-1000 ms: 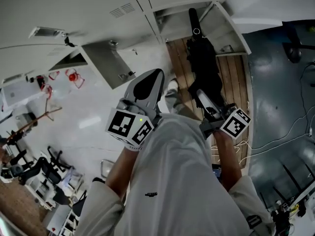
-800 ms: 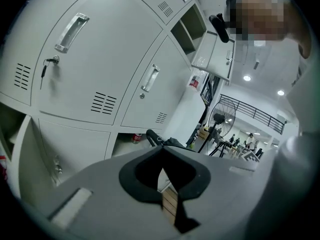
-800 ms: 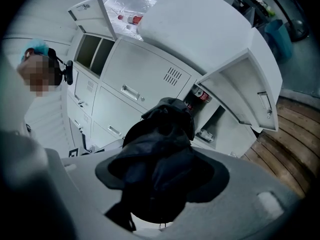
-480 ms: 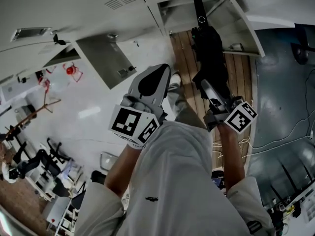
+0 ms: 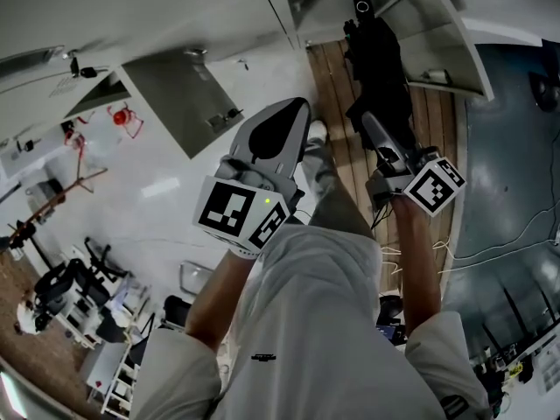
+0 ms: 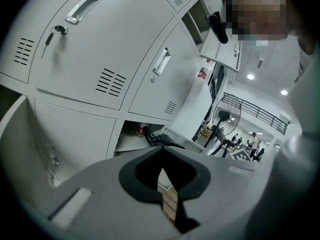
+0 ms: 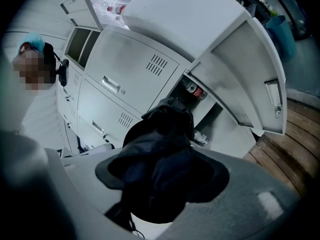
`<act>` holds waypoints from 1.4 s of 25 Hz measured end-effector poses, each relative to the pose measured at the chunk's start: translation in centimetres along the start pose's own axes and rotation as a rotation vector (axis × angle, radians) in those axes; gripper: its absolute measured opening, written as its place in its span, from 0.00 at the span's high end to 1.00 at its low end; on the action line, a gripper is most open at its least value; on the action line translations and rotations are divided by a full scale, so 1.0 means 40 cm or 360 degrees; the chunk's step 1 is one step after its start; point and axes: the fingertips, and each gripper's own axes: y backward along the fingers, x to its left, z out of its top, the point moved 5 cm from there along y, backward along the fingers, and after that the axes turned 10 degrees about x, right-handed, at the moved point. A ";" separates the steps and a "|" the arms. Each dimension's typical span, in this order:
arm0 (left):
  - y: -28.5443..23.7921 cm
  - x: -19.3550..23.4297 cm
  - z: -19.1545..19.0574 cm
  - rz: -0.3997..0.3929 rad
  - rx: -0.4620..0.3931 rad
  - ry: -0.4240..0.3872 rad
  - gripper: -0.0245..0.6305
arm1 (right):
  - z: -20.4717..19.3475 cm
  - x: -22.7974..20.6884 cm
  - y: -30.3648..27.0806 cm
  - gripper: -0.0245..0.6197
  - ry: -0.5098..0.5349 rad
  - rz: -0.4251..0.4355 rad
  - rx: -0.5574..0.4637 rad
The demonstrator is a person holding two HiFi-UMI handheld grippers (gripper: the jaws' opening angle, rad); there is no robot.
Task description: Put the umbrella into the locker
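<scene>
Umbrella (image 5: pixel 378 68) has edged closer to the open locker (image 5: pixel 442 33) since a second ago. Its handle end now sits right at the opening, so it's nearly in but not stowed. Right tool (image 5: pixel 374 136) is clamped on the folded canopy, left tool (image 5: pixel 291 119) is closed on nothing, and the locker already holds 1 red-label bottle (image 7: pixel 196 92).

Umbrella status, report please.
Right hand-held gripper shut on black umbrella, pointing at open locker. Left hand-held gripper shut, empty. Locker door swung wide; red-labelled bottle inside.
</scene>
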 end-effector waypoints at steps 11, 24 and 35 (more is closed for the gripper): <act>-0.036 0.046 -0.035 0.0040 0.0011 0.0028 0.93 | 0.051 -0.065 -0.121 0.52 0.0089 -0.0011 -0.0012; -0.098 0.103 -0.048 0.0063 -0.0011 0.0071 0.93 | 0.106 -0.135 -0.281 0.52 0.0109 0.0034 -0.0039; -0.144 0.122 -0.031 0.0086 -0.0026 0.0069 0.93 | 0.180 -0.170 -0.394 0.52 0.0222 0.0039 -0.0072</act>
